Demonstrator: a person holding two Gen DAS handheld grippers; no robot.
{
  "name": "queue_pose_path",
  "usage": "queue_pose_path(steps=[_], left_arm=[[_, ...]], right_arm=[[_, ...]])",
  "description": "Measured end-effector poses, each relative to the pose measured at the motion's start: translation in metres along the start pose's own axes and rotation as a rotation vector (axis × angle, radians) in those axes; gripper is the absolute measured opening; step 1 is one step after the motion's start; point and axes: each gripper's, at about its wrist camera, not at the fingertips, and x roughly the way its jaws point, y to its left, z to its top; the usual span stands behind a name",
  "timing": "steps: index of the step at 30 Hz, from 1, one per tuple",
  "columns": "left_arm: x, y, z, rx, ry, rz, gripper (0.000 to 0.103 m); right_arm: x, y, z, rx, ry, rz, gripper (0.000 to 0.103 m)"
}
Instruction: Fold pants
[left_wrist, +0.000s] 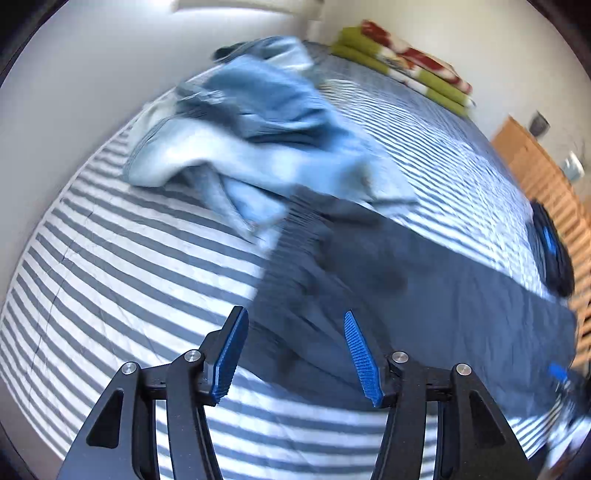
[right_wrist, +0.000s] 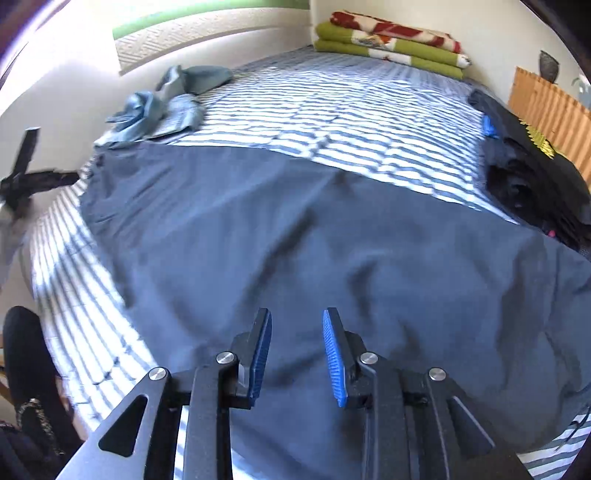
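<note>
Dark blue-grey pants (right_wrist: 295, 240) lie nearest, spread wide and mostly flat across the near half of the bed (right_wrist: 332, 107), directly under both claws. Their cloth is plain, matte and softly wrinkled, with shallow creases running across the middle. Seen from the right wrist, the far edge runs in a fairly straight slanted line over the bed's cover, and the left end narrows toward the edge of the bed. Seen from the left wrist, the pants (left_wrist: 424, 295) are blurred, and darker folds show near their upper end.

Grey and white stripes cover the bed, which fills most of both views. A crumpled heap of light blue clothes (left_wrist: 258, 125) lies on it beyond the pants, near the wall. A folded green, red and white blanket (right_wrist: 391, 44) sits at the far end of the bed. A dark pile of clothes (right_wrist: 535, 184) lies along the right edge, beside a slatted wooden panel (right_wrist: 550, 107).

The right claw (right_wrist: 297, 358) hangs just above the pants with its blue pads a little apart and nothing between them. The left claw (left_wrist: 291, 354) is spread wider, also empty, over the boundary between pants and striped cover.
</note>
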Motion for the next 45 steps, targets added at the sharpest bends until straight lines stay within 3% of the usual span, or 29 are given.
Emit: queue_pose_path(steps=[5,8,9,11,12,15,24,27,29,30,34,35,37,38,42,43,45], left_arm=[[0.028,0.014,0.014,0.030,0.083,-0.031,0.065],[0.038,0.009,0.013,0.046,0.113,-0.042,0.063],[0.041,0.007,0.012,0.049,0.118,-0.047,0.061],[0.041,-0.001,0.010,0.062,0.135,-0.053,0.045],[0.042,-0.002,0.009,0.077,0.151,-0.044,0.031],[0.045,-0.008,0.007,0.124,0.189,-0.002,0.028],[0.007,-0.016,0.023,0.127,0.227,0.013,0.028],[0.015,-0.006,0.027,0.084,0.265,0.060,0.036],[0.033,-0.002,0.020,0.085,0.352,0.134,0.042],[0.037,-0.003,0.018,0.095,0.356,0.175,0.042],[0.019,-0.019,0.021,0.103,0.220,0.169,0.045],[0.015,-0.026,0.019,0.132,0.194,0.158,0.048],[0.014,-0.036,0.016,0.170,0.155,0.144,0.066],[0.020,-0.037,0.015,0.165,0.173,0.143,0.067],[0.051,-0.034,0.007,0.114,0.250,0.136,0.064],[0.055,-0.036,0.003,0.127,0.248,0.142,0.055],[0.056,-0.038,-0.002,0.138,0.245,0.149,0.046]], right_arm=[[-0.002,0.047,0.001,-0.095,0.013,0.061,0.026],[0.002,0.066,-0.005,-0.148,0.042,0.050,0.027],[0.007,0.067,-0.006,-0.145,0.056,0.051,0.027],[0.011,0.064,-0.007,-0.125,0.080,0.057,0.027],[0.013,0.063,-0.007,-0.117,0.089,0.060,0.027],[0.016,0.059,-0.008,-0.111,0.096,0.048,0.027],[0.016,0.042,-0.009,-0.068,0.101,0.025,0.027],[0.018,0.035,-0.009,-0.047,0.106,0.022,0.027],[0.021,0.033,-0.010,-0.046,0.116,0.017,0.027],[0.022,0.033,-0.010,-0.047,0.120,0.014,0.027],[0.017,0.033,-0.010,-0.034,0.107,0.015,0.027],[0.013,0.034,-0.009,-0.025,0.096,0.017,0.027],[0.006,0.038,-0.007,-0.020,0.069,0.030,0.027],[0.004,0.042,-0.006,-0.027,0.056,0.030,0.027],[0.013,0.059,-0.017,-0.097,0.092,-0.012,0.027],[0.016,0.061,-0.020,-0.117,0.109,-0.026,0.027],[0.018,0.061,-0.028,-0.144,0.127,-0.036,0.027]])
